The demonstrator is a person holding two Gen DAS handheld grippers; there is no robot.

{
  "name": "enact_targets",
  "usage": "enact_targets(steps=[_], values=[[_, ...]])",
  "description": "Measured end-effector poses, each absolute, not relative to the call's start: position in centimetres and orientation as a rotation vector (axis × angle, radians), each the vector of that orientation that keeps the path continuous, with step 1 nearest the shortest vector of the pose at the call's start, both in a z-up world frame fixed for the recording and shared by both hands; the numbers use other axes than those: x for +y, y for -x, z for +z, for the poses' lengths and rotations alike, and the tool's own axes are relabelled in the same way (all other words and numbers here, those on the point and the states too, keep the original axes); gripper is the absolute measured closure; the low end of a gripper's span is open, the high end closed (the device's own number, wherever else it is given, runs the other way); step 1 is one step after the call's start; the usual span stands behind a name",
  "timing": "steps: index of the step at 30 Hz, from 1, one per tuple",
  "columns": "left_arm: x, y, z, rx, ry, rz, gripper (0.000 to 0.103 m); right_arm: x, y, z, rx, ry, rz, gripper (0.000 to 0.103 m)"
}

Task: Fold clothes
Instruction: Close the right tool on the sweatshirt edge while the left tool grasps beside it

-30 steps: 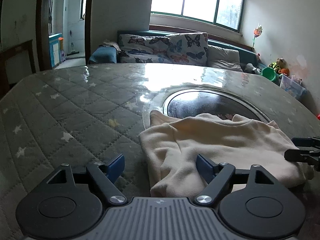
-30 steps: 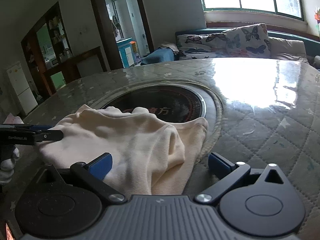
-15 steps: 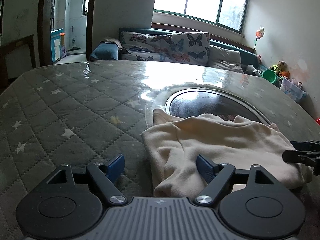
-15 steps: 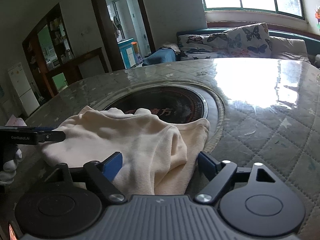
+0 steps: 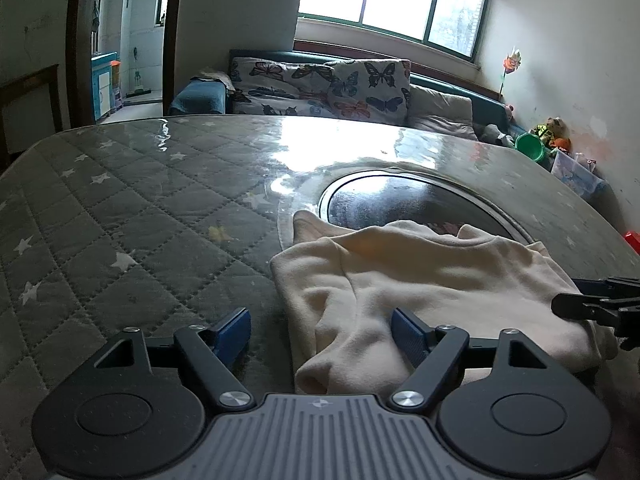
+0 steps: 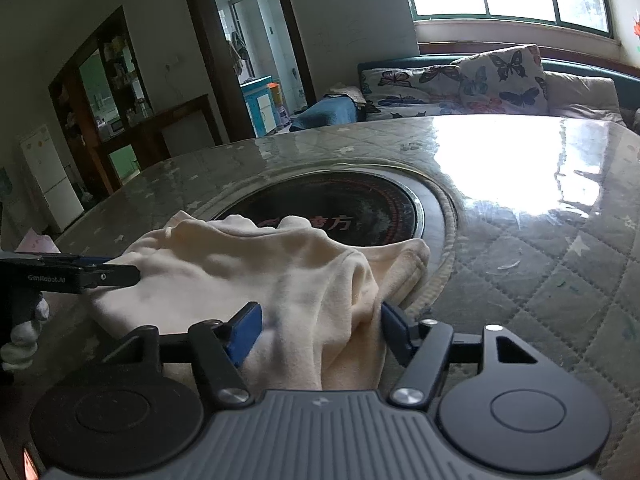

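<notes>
1. The cream garment (image 5: 420, 280) lies bunched on the quilted table (image 5: 120, 216), partly over its dark round inset (image 6: 340, 204).
2. Left gripper (image 5: 320, 332): jaws apart, straddling the garment's near left edge.
3. Right gripper (image 6: 320, 332): jaws have just been closing around a fold, pads not yet pressing.
4. Only the right view shows a gloved hand (image 6: 24, 336).

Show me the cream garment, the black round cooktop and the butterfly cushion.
cream garment (image 5: 432, 280), left wrist view, on its flat middle.
black round cooktop (image 6: 340, 204), right wrist view, on its dark glass.
butterfly cushion (image 5: 372, 88), left wrist view, on its printed front.
</notes>
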State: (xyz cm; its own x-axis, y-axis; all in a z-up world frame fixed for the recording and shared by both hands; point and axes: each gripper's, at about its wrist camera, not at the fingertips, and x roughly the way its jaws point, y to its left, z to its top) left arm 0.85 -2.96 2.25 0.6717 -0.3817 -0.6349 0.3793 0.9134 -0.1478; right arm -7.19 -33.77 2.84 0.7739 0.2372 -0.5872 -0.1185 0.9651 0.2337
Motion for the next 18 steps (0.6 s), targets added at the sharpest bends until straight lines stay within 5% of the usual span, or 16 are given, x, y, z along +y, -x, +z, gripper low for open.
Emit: enact_targets(steps=[11, 18], values=[[-3.34, -0.97, 2.14, 0.719, -0.007, -0.451, 0.024, -33.40, 7.21, 2.71, 0.655, -0.173, 0.185, 0.036], [-3.57, -0.92, 2.24, 0.724, -0.002, -0.480, 0.037, -33.42, 7.39, 2.81, 0.653, -0.187, 0.203, 0.053]])
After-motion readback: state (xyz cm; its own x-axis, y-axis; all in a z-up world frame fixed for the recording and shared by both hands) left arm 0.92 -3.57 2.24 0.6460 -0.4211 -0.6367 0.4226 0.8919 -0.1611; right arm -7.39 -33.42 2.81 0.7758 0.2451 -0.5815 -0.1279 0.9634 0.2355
